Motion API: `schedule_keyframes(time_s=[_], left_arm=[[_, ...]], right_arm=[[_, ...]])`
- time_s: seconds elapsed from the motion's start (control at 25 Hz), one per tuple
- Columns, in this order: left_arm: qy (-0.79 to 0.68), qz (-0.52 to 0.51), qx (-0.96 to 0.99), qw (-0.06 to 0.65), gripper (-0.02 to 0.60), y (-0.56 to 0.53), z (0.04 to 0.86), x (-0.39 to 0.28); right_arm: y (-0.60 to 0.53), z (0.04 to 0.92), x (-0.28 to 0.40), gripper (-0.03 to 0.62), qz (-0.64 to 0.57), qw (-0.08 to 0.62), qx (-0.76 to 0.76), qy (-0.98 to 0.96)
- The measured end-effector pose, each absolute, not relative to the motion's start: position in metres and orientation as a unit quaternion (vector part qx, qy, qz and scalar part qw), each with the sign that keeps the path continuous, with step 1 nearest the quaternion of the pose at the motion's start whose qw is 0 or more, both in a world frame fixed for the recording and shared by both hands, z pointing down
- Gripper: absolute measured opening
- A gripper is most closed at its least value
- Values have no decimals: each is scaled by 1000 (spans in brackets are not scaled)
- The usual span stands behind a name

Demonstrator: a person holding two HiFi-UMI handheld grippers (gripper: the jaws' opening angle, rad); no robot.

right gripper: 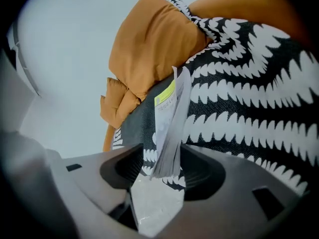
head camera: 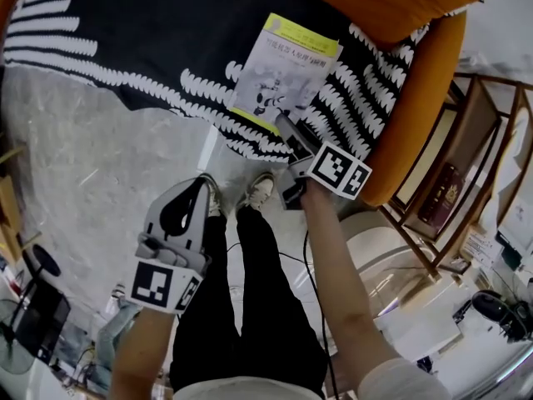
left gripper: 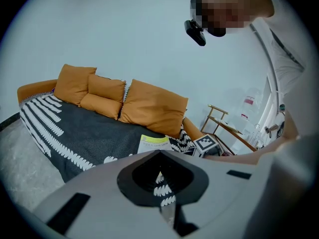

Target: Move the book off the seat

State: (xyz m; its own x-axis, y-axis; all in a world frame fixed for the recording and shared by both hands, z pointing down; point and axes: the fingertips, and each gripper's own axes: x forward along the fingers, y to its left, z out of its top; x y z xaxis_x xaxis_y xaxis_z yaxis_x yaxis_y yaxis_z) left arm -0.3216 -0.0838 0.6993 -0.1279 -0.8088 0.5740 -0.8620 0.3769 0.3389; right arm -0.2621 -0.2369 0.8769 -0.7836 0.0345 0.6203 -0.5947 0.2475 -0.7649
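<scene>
The surface (head camera: 125, 23), a sofa seat draped in a black throw with white leaf bands, is seen filling the upper head view, with orange cushions (left gripper: 154, 106) ranged along its back. The pale floor (head camera: 92, 182) is spread below it.

The book (head camera: 285, 72), a thin white paperback with a yellow band, is found lying on the surface toward its right side in the head view, one corner pointed at the front edge. It is judged to be light and limp. The pages can be expected to sag and fan if only a corner is held, and the smooth cover may slip, so a deeper bite nearer the bound edge would be preferred.

The right gripper (head camera: 287, 132) is placed at that corner. Its jaws are set apart astride it, the pages lying against one jaw while a narrow gap is left on the cover side, so the book is not judged clamped yet. The left gripper (head camera: 198, 186) is held over the floor, well apart from the book, its jaws brought together on nothing.

The fanned page edges between the jaws are shown only by the right gripper view. The full row of cushions is shown only by the left gripper view, and the book's whole cover only by the head view
</scene>
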Motion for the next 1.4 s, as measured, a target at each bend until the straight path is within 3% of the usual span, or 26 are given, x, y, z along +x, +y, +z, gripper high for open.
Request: schedule_keyframes(time_s=[0.16,0.4,0.56,0.64,0.92,1.08,1.4], left_arm=[[-750,36,557,355,15,-81,702,-320],[-748,36,562,350,15,-81,699,-321],[-746,45,556,364,15,-67,707,-326],[-746,45,551,371,15,-61,713,-327],[-744,45,547,382,15,-50,716,-319],[-745,41,550,375,15,-51,710,-321],[-753,36,550,360,15,-43,691,-324]], right_arm=[[-225,881,-258,227,621,258,184,-717],[-205,936,-249,233,618,301,196,-699],[-212,963,-248,241,643,264,198,-691],[-215,971,-252,190,624,271,188,-708],[-222,925,-277,155,612,193,157,-751],[-227,932,-290,144,609,207,166,-748],[-247,866,-302,115,560,172,161,-794]])
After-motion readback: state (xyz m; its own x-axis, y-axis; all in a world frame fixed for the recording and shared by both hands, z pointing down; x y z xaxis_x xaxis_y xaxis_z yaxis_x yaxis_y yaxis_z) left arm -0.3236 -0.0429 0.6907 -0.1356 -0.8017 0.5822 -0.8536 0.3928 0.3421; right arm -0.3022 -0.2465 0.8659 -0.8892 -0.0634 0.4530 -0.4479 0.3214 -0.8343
